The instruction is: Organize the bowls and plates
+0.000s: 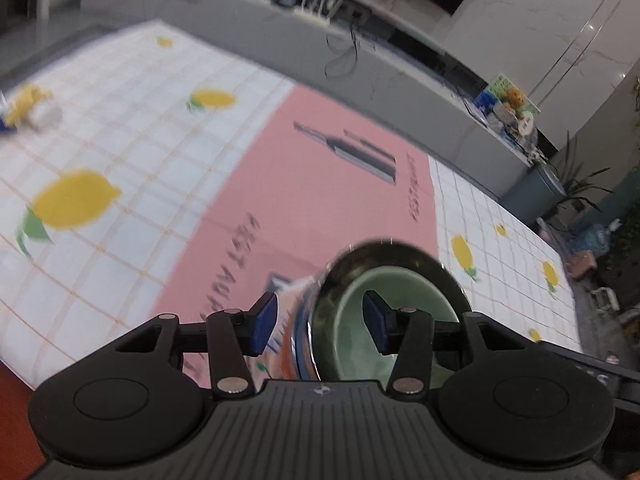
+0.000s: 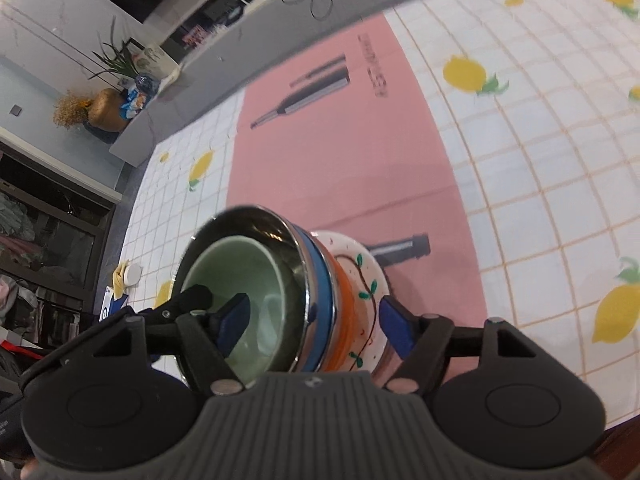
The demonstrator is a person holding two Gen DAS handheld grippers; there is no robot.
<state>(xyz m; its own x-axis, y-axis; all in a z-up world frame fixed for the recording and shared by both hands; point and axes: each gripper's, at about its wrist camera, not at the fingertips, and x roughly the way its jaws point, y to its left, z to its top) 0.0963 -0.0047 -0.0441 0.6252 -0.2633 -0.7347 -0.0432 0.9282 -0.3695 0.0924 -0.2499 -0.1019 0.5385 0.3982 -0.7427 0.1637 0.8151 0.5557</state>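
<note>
Gripping from both sides, a tilted stack of dishes is held above a pink mat [image 2: 340,168]. The left gripper [image 1: 320,322] is closed on the stack's wall, one pad outside, one inside the green bowl [image 1: 360,304]. The right gripper [image 2: 316,326] clamps likewise, one pad in the green bowl [image 2: 244,280], one against the painted plate [image 2: 360,276]. The green bowl is nested in a steel bowl [image 2: 288,236]; blue and orange rims are seen beneath. The stack's lower edge is hidden behind the grippers. A lemon-print tablecloth [image 1: 100,152] is blurred. A grey counter [image 1: 400,64] is seen behind.
</note>
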